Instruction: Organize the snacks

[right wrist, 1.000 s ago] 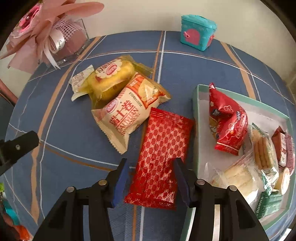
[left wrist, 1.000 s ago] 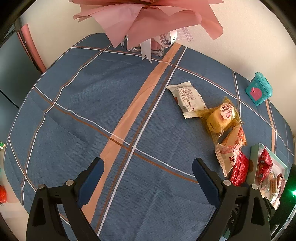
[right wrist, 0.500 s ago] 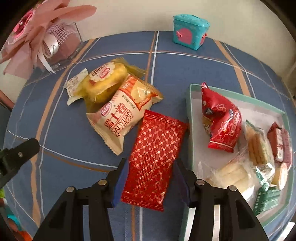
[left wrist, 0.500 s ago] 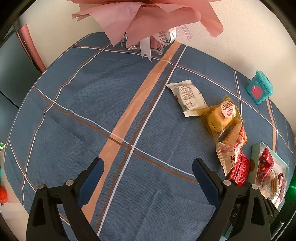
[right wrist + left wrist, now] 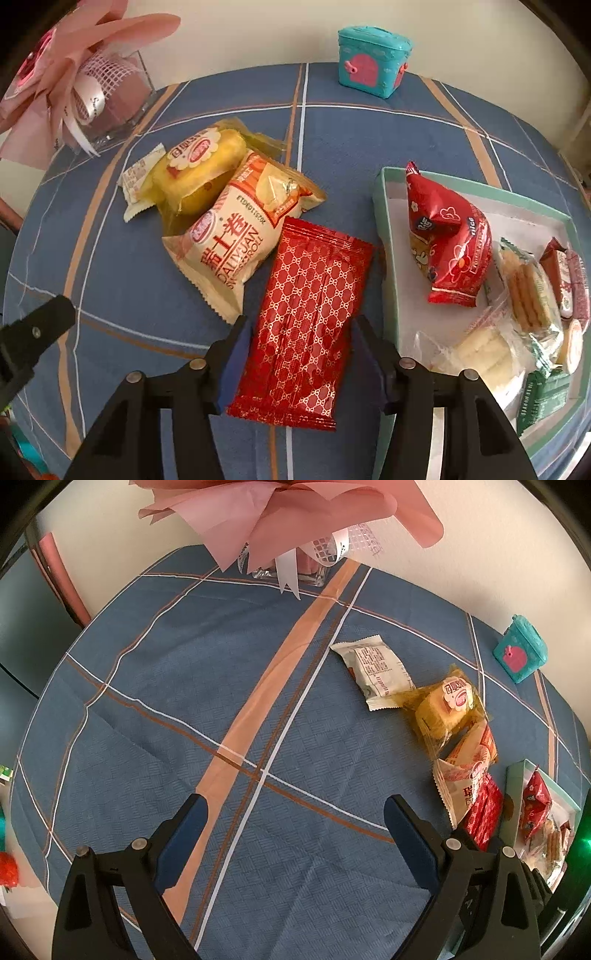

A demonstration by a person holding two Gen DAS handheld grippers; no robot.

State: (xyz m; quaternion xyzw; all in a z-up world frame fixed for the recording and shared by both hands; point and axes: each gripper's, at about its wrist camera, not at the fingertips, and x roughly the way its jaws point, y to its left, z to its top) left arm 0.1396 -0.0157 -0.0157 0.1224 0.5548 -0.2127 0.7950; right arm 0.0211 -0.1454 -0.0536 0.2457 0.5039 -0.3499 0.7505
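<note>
Red gold-patterned packet [image 5: 306,325] lying flat on the blue plaid tablecloth [image 5: 122,273], just beside the left wall of the green-rimmed tray [image 5: 388,258]; its near half sits between the fingers of the right gripper [image 5: 301,356], whose jaws are opening, with a narrow gap on either side so that the pads do not press the wrapper. The packet's far corner touches a cream Swiss-roll packet [image 5: 236,243], which overlaps a yellow cake in clear wrap [image 5: 199,166]; a white sachet [image 5: 138,177] is largely hidden behind the cake. In the tray, a red pouch [image 5: 448,243] leans on the floor beside biscuit packs [image 5: 524,295]; the items at the right edge are cut off by the lens rim and hard to identify. Left gripper [image 5: 295,834]: jaws spread wide over bare cloth, holding nothing. Background: teal toy case [image 5: 373,61] and pink bouquet [image 5: 74,85], partly cropped.
</note>
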